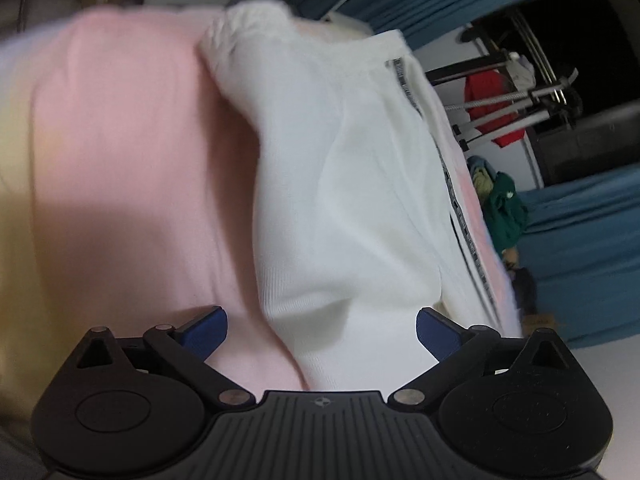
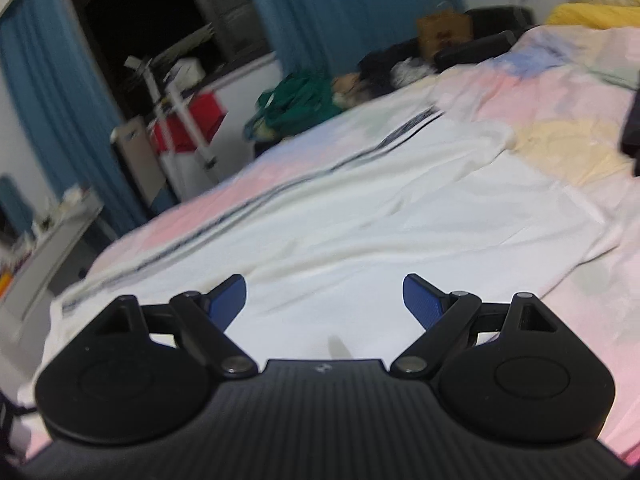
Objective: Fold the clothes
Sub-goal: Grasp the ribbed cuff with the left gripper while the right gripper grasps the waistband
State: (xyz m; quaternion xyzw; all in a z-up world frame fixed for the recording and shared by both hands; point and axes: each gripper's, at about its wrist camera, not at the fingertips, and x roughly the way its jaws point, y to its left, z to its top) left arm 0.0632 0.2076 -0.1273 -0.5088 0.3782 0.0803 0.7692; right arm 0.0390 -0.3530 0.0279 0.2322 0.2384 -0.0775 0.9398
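A white garment (image 1: 340, 184) with a dark striped band (image 1: 452, 184) along one side lies spread on a bed with a pink and yellow patchwork cover (image 1: 132, 168). In the right wrist view the same white garment (image 2: 360, 216) stretches away over the bed, its striped band (image 2: 304, 184) on the far left edge. My left gripper (image 1: 322, 330) hovers open just above the garment's near edge, blue pads apart with no cloth between them. My right gripper (image 2: 324, 300) is likewise open over the white cloth and holds nothing.
A green heap of clothes (image 2: 296, 100) lies beyond the bed's far edge, next to a drying rack (image 2: 180, 108) with a red item (image 2: 192, 120). Blue curtains (image 2: 340, 4) frame a dark window. A brown box (image 2: 442, 30) and a black chair stand at the back.
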